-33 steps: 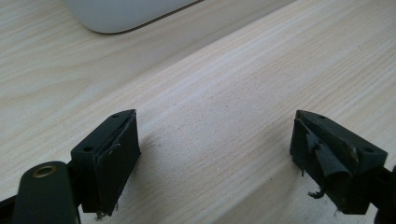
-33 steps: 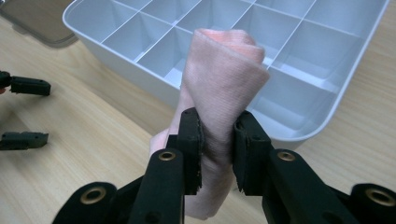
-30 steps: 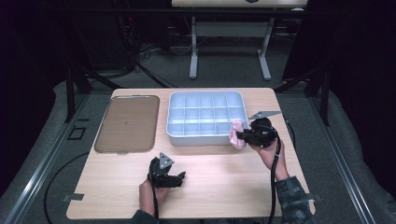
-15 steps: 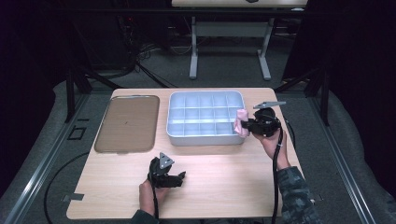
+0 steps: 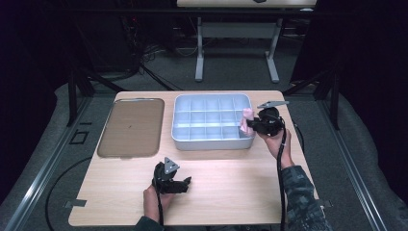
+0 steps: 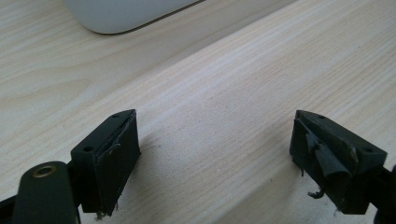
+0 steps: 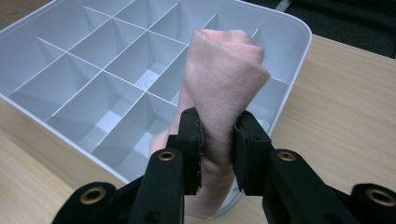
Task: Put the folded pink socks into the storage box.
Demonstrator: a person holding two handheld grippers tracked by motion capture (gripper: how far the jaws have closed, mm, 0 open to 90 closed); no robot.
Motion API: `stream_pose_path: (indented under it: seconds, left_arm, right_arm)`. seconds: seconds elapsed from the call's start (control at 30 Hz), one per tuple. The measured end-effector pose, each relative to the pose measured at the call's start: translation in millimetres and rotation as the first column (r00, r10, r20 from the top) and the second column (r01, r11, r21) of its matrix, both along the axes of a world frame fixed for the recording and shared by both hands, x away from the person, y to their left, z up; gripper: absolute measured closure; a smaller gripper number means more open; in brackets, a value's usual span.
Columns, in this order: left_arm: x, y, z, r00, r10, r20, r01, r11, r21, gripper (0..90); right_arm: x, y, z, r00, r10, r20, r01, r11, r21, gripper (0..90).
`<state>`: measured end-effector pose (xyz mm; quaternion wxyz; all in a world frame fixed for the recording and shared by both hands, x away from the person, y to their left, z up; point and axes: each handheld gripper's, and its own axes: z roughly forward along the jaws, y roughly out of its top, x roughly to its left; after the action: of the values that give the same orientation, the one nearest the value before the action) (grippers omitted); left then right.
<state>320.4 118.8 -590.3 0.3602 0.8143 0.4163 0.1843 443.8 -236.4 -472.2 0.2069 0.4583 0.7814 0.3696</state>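
A pale grey divided tray (image 5: 179, 126) stands on the wooden table, its compartments bare. My right gripper (image 5: 249, 126) hovers at the tray's right rim, shut on a rolled pink cloth (image 5: 247, 120). In the right gripper view the pink cloth (image 7: 219, 88) is pinched between the two jaws of my right gripper (image 7: 217, 144) and stands up above the tray (image 7: 289, 79) near its right-hand compartments. My left gripper (image 5: 185, 182) rests low near the table's front edge, and my left gripper (image 6: 212, 154) stands open with bare wood between its fingers.
A flat brown lid (image 5: 130, 127) lies left of the tray. The tray's white corner (image 6: 126, 16) shows at the top of the left gripper view. A metal-legged table (image 5: 235, 43) stands behind, and dark floor surrounds the wooden table (image 5: 231, 168).
My right gripper has carried the pink cloth farther back along the tray's right rim. The left gripper has stayed put.
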Motion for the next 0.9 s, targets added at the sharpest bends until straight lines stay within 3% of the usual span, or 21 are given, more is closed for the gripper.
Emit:
stream_pose_path:
  seconds: [0.13,0.4,0.9]
  left_arm:
    - [0.0,0.0,0.0,1.0,0.0,0.0,0.0,1.0,0.0,15.6]
    - [0.0,0.0,0.0,1.0,-0.001,0.001,0.001,1.0,0.0,15.7]
    - [0.0,0.0,0.0,1.0,-0.001,0.0,0.001,1.0,0.0,15.7]
  right_arm:
    - [5.8,1.5,-5.8,0.9999,-0.001,0.011,0.001,1.0,-0.011,74.4]
    - [17.2,7.9,-20.2,0.9997,-0.011,-0.022,0.009,0.998,-0.062,73.6]
    - [21.9,14.9,-28.6,0.9989,-0.008,-0.046,0.002,0.99,-0.14,71.7]
